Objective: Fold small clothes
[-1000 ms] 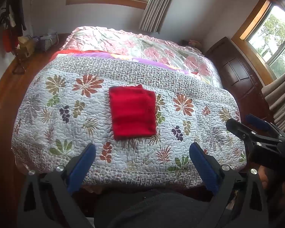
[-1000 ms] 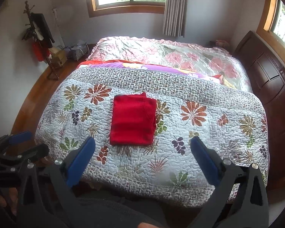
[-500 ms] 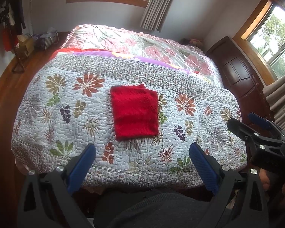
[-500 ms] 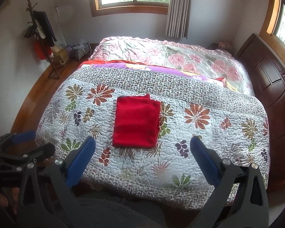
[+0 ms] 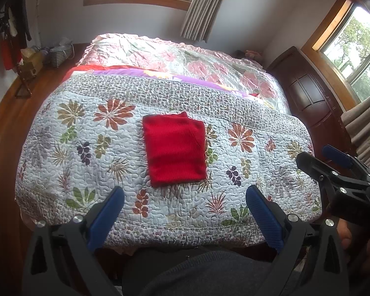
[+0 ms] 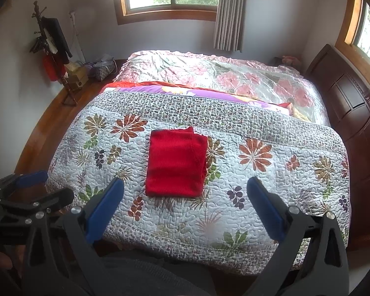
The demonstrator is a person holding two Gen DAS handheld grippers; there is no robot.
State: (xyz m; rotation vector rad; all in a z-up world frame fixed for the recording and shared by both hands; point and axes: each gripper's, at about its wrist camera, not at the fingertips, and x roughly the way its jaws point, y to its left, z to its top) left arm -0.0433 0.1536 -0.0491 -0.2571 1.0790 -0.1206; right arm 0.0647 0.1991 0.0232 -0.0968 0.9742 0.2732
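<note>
A red knit garment (image 5: 175,148) (image 6: 177,163) lies folded into a neat rectangle in the middle of the flowered quilt (image 5: 86,133) (image 6: 271,180) on the bed. My left gripper (image 5: 183,198) hangs open above the quilt's near edge, short of the garment, with nothing between its blue pads. My right gripper (image 6: 185,192) is open too, held back over the near edge, empty. Each gripper shows at the side of the other's view: the right gripper (image 5: 330,157) at the right, the left gripper (image 6: 39,185) at the lower left.
Dark wooden headboard (image 6: 352,113) along the bed's right side. A coat stand (image 6: 49,49) and baskets (image 6: 103,70) stand by the far left wall on the wood floor. A pink flowered cover (image 6: 222,76) spreads over the far half of the bed. My dark-clothed lap (image 5: 197,271) is below.
Both grippers have drifted slightly back and up, so the bed sits a little farther off. The red garment has not moved. Both stay open and empty.
</note>
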